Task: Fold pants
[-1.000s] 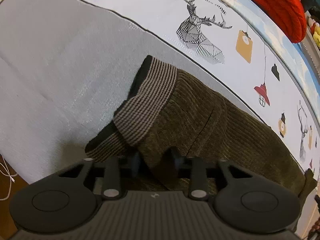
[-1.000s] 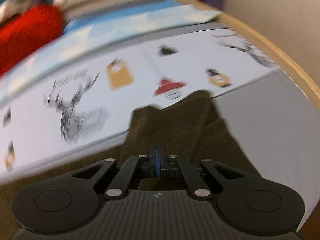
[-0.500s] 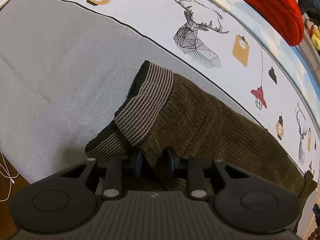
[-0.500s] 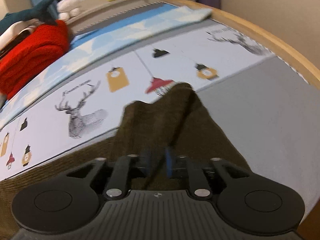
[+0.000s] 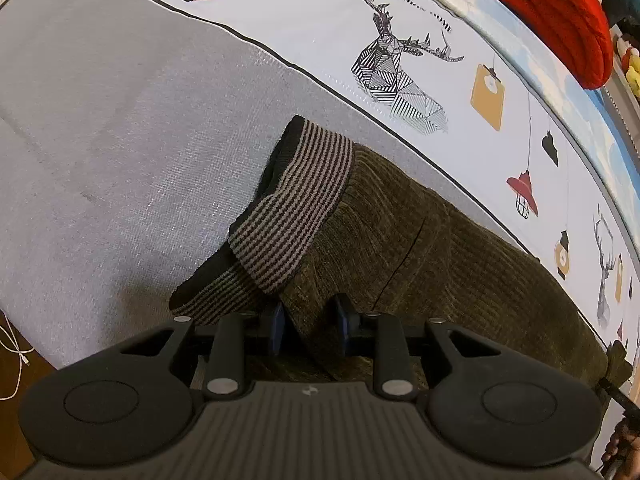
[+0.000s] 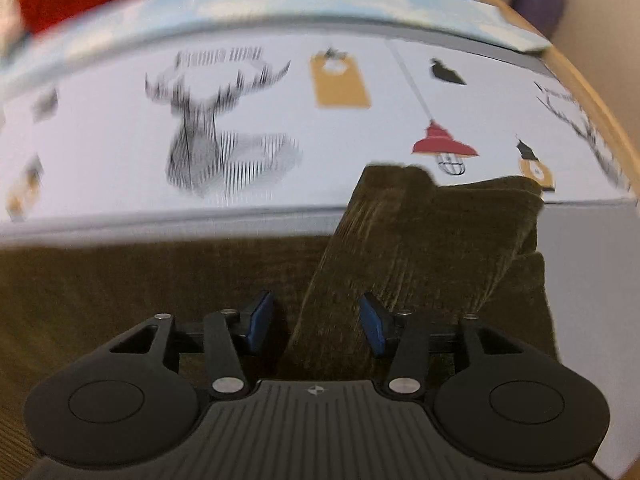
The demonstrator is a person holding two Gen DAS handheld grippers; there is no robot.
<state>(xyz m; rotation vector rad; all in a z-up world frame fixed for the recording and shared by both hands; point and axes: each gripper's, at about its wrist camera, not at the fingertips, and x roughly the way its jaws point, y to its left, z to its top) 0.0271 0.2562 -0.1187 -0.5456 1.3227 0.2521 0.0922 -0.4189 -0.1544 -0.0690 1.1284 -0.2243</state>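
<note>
A: Which way do the corduroy pants [image 5: 420,248] run?

B: In the left wrist view their long axis goes from the striped ribbed waistband [image 5: 296,208] at centre, down and to the right toward the frame's edge. The waistband end points up-left, onto the grey part of the bed cover [image 5: 120,120]. They lie flat on it, along the black border line of the printed white band [image 5: 320,20].

A: And the other end?

B: In the right wrist view, which is blurred, a pant leg [image 6: 432,240] is folded back on the rest, its end pointing toward the red lamp print [image 6: 444,148].

A: The tongs?

B: The left gripper [image 5: 308,318] has its jaws close together with a fold of corduroy just below the waistband between the blue pads; it looks pinched. The right gripper [image 6: 316,322] has just been opening: its jaws stand apart over the folded leg, the pads clear of the cloth.

A: Surface and room?

B: A bed with a cover of coarse grey weave, then white with geometric deer [image 5: 396,68], lanterns and tags, then a blue strip. A red knitted blanket [image 5: 560,12] lies beyond. A wooden rim [image 6: 592,96] curves at the right, and a white cable [image 5: 14,356] lies on the floor at the left.

A: Textures?

B: Fine olive-brown ribbing; the waistband is knit in thin dark and pale stripes with a black edge.
</note>
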